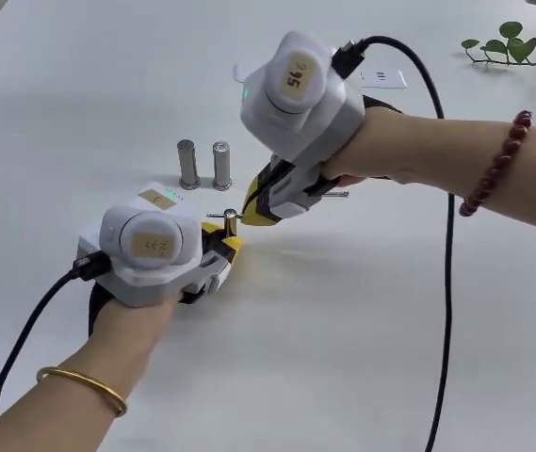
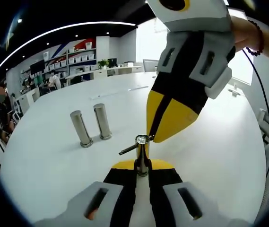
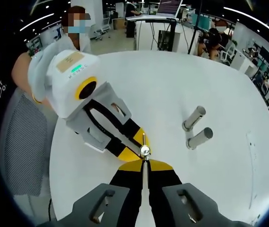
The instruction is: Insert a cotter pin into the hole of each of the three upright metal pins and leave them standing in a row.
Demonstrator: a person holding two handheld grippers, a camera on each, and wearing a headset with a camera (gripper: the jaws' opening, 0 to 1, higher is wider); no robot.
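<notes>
My left gripper [image 1: 228, 241] pinches one metal pin [image 2: 142, 156] upright on the table [image 1: 362, 320]. My right gripper [image 3: 145, 163] has its jaws pressed together at the pin's top, I think on the end of the cotter pin [image 2: 128, 149] poking through the hole. A second pin [image 1: 187, 163] and a third pin [image 1: 221, 165] stand side by side nearby.

Open office with shelves [image 2: 75, 53], desks [image 2: 115, 71] and monitors [image 3: 169, 6].

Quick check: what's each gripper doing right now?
Left gripper: closed, holding an upright metal pin.
Right gripper: closed, holding the cotter pin at that pin's hole.
</notes>
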